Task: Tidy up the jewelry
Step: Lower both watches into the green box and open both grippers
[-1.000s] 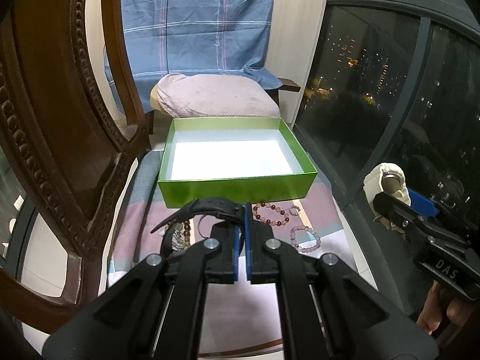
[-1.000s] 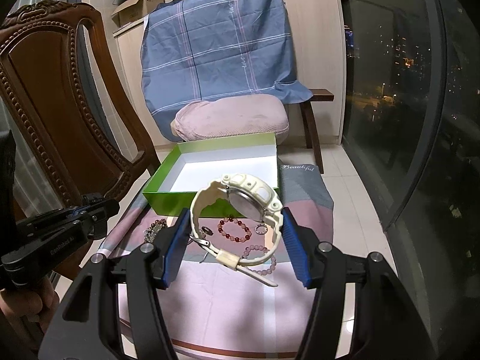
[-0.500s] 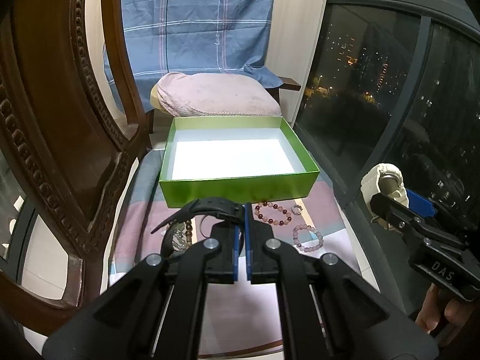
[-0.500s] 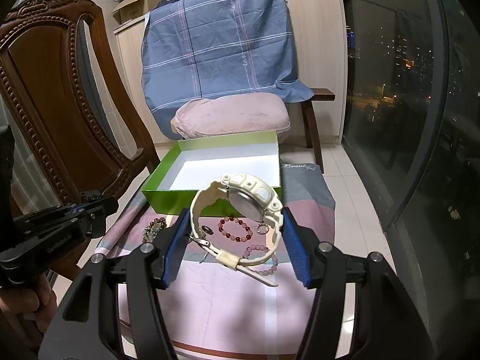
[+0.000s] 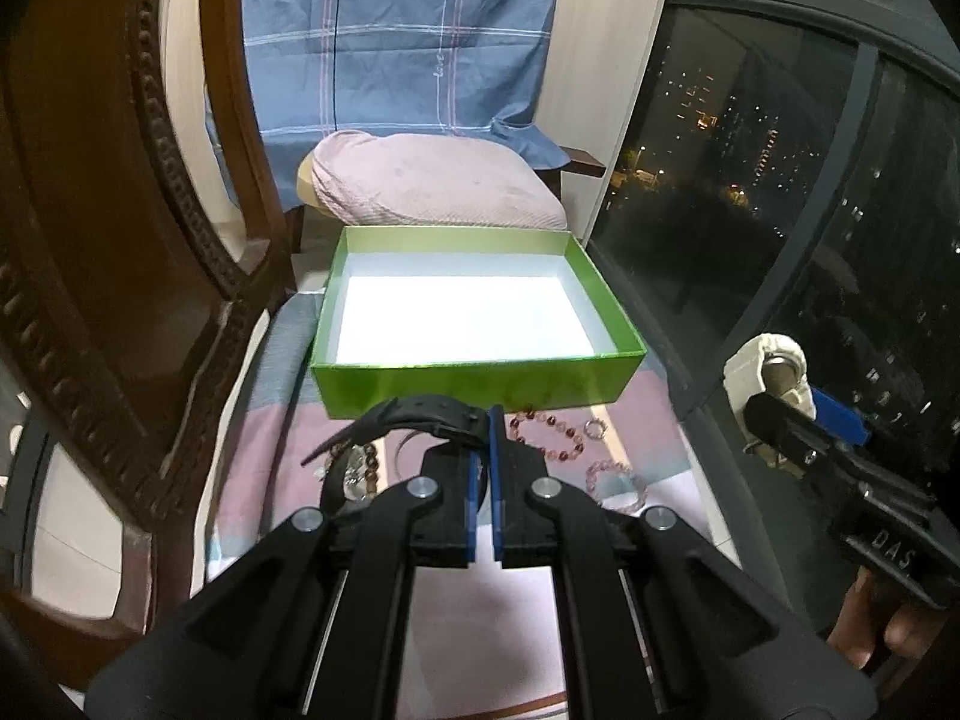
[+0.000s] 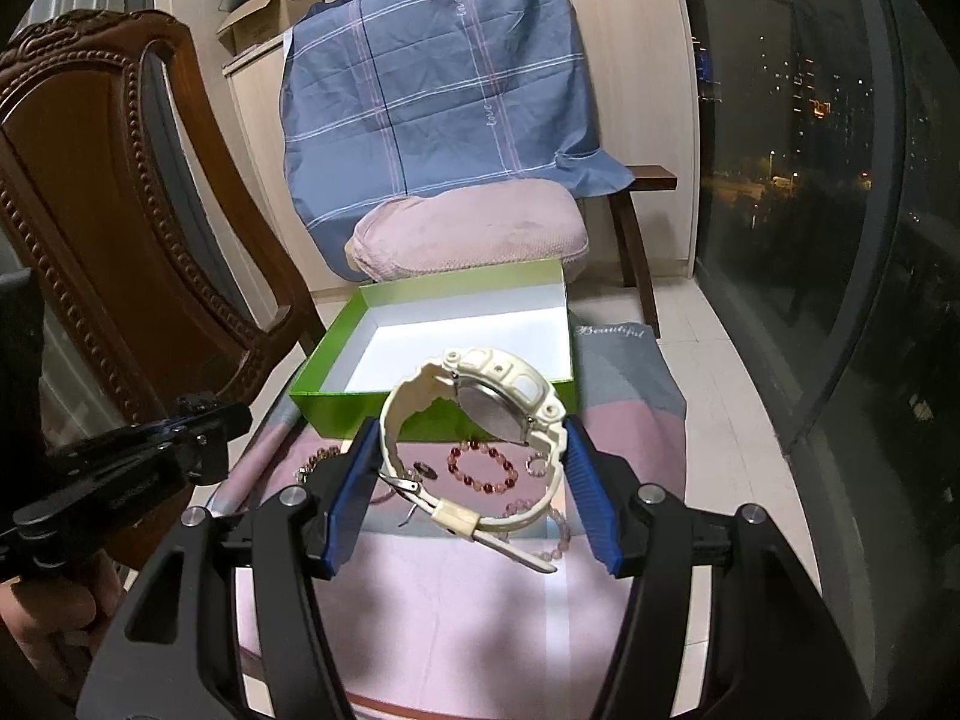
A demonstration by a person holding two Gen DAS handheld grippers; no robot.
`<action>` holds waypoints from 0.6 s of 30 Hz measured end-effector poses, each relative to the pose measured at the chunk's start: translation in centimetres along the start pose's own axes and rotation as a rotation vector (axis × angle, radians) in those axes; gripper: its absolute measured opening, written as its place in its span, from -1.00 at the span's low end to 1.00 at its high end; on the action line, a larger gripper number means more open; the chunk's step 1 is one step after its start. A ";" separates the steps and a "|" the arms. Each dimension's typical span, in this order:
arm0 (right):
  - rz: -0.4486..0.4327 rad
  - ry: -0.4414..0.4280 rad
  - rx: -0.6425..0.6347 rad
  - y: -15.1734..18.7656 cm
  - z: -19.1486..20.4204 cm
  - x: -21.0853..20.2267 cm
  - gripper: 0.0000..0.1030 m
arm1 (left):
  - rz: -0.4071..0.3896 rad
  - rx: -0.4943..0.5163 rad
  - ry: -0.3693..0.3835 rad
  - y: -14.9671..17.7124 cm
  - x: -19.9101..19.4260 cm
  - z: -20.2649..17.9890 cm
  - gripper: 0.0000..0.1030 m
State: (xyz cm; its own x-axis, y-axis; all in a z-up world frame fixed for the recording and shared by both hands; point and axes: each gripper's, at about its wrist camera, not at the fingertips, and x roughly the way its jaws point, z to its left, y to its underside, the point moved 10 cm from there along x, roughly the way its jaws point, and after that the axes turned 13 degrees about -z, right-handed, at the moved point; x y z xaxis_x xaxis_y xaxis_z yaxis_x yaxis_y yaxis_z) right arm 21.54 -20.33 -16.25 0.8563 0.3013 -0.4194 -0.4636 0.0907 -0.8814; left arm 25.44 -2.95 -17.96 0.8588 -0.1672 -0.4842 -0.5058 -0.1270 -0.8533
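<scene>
white watch (image 6: 480,414) | pinched between right claw (image 6: 474,468) pads | left claw (image 5: 483,420) pinching black watch (image 5: 420,414)

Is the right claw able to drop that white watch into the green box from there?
Probably yes. The right claw grips the white watch just before the open green box, whose near wall is low, and nothing stands between.

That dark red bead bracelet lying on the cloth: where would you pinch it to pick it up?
Pinch the dark red bead bracelet from above, across one stretch of the ring, one finger inside the loop and one outside. It lies flat and open, with bare cloth in its middle.
</scene>
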 end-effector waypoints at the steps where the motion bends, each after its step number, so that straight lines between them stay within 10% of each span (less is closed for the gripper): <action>1: 0.002 -0.004 0.009 -0.4 -0.1 0.5 0.16 | -0.001 -0.007 -0.001 -0.7 0.3 0.1 -0.93; 18: 0.162 0.103 -0.026 -7.3 -2.5 19.6 0.16 | 0.106 -0.013 0.016 -11.9 15.8 1.7 -0.93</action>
State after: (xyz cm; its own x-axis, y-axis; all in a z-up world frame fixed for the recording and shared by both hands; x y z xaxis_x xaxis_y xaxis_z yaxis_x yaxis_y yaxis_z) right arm 42.32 -17.45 -18.61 0.7906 0.2109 -0.5748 -0.5921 0.0244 -0.8055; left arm 45.18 -2.47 -15.77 0.7991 -0.1964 -0.5682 -0.5947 -0.1205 -0.7948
